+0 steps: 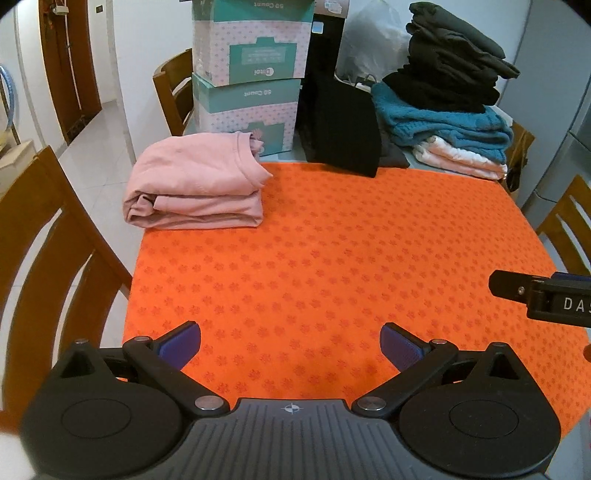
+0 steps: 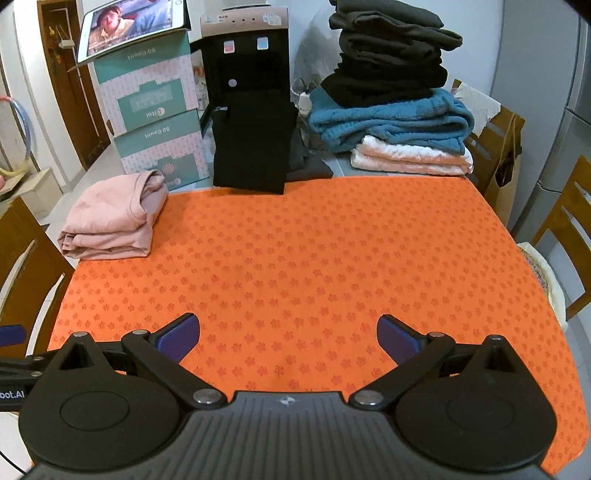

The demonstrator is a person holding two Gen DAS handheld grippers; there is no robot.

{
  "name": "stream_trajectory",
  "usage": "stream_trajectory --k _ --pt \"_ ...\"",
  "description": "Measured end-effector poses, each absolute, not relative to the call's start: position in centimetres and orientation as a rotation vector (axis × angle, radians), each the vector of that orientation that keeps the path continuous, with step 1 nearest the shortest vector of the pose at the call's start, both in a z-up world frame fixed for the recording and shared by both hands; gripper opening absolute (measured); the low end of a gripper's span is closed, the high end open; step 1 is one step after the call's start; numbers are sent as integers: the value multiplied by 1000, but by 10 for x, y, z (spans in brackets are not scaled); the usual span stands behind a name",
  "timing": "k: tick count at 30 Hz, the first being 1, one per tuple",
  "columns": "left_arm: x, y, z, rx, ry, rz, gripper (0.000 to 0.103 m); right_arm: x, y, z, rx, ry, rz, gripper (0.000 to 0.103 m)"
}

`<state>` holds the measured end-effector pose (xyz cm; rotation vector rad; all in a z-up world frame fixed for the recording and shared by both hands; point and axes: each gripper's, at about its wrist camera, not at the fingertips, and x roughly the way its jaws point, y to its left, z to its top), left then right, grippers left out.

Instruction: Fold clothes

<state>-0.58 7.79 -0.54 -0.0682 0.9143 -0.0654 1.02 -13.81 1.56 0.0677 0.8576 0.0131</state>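
A folded pink garment (image 1: 195, 181) (image 2: 112, 219) lies at the far left corner of the orange patterned mat (image 1: 332, 258) (image 2: 314, 258). A stack of folded clothes (image 1: 450, 92) (image 2: 391, 96), dark on top, teal below, white at the bottom, sits at the far right behind the mat. A black garment (image 1: 340, 125) (image 2: 255, 144) hangs at the back middle. My left gripper (image 1: 290, 345) hovers open over the mat's near edge with nothing between its fingers. My right gripper (image 2: 288, 338) is likewise open and empty; its side shows at the right edge of the left wrist view.
Two stacked pink and teal boxes (image 1: 251, 74) (image 2: 155, 122) stand at the back left, with a tablet (image 2: 133, 26) on top. A black appliance (image 2: 245, 51) stands behind the black garment. Wooden chairs (image 1: 48, 258) (image 2: 565, 225) flank the table on both sides.
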Motion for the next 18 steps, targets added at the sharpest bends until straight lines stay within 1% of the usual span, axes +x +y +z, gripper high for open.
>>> stream_trajectory --k 18 --pt "-8 74 -1 -11 890 -32 103 9 -134 12 34 857 -2 103"
